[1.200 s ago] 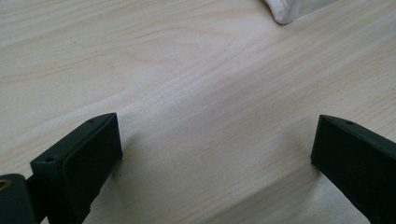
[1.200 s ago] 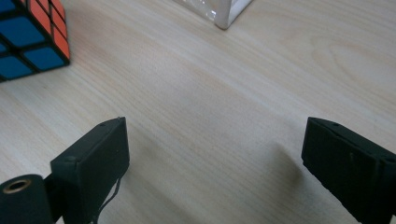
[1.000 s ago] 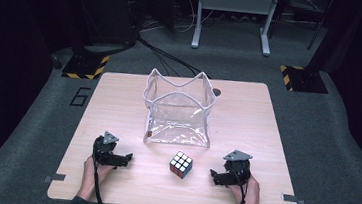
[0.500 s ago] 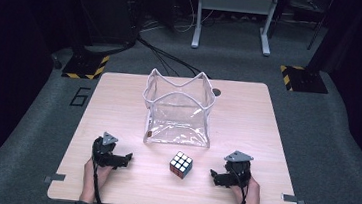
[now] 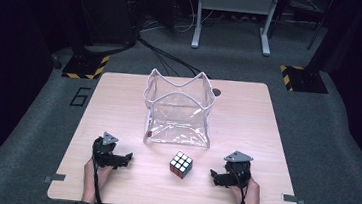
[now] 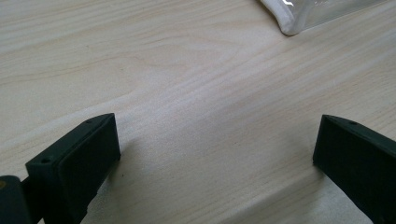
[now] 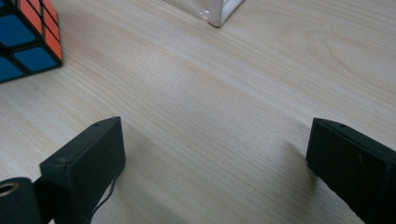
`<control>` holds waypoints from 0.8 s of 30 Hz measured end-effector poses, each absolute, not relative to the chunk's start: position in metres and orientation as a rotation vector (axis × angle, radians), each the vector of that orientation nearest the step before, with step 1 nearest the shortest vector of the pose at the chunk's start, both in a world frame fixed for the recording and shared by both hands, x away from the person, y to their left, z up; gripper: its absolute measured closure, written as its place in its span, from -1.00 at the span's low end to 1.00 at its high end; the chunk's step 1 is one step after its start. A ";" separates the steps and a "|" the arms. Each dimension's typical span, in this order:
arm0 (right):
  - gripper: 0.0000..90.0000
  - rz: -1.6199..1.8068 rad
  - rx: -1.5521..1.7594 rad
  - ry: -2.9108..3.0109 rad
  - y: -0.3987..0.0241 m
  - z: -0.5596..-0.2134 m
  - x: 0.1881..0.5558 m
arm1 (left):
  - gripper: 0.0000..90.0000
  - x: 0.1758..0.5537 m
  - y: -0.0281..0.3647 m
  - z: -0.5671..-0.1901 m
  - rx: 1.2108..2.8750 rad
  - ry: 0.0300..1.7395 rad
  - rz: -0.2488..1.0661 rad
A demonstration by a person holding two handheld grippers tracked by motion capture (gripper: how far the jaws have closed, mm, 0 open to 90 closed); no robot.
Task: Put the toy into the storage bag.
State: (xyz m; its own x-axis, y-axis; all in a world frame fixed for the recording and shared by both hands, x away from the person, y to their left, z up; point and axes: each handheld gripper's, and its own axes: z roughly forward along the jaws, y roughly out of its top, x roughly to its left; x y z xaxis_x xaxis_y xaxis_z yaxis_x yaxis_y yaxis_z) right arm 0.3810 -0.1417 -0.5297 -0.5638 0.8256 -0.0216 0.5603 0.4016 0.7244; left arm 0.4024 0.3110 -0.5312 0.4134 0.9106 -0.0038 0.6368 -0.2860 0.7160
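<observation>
A puzzle cube (image 5: 181, 164) with a white top face lies on the wooden table (image 5: 118, 106), near the front, between my two grippers. Its blue and orange sides (image 7: 25, 39) show at the top left of the right gripper view. My left gripper (image 5: 122, 159) rests on the table left of the cube, open, with nothing between its jaws (image 6: 215, 154). To the cube's right sits my right gripper (image 5: 217, 178), likewise open and empty (image 7: 215, 154). A clear plastic bag (image 5: 179, 109) with a white rim stands open behind the cube.
A corner of the clear bag (image 6: 299, 18) lies ahead of the left gripper and another corner (image 7: 219, 14) ahead of the right one. A desk frame (image 5: 232, 16), cables and yellow-black floor markers (image 5: 84, 65) lie beyond the table's far edge.
</observation>
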 end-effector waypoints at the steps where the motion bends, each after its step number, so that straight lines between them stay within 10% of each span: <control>1: -0.92 0.965 1.200 2.277 -0.141 -0.530 0.381 | -0.99 0.402 0.311 -0.531 2.027 1.308 0.547; 24: -1.00 0.991 1.262 2.252 -0.137 -0.521 0.380 | -0.98 0.403 0.311 -0.531 2.013 1.324 0.554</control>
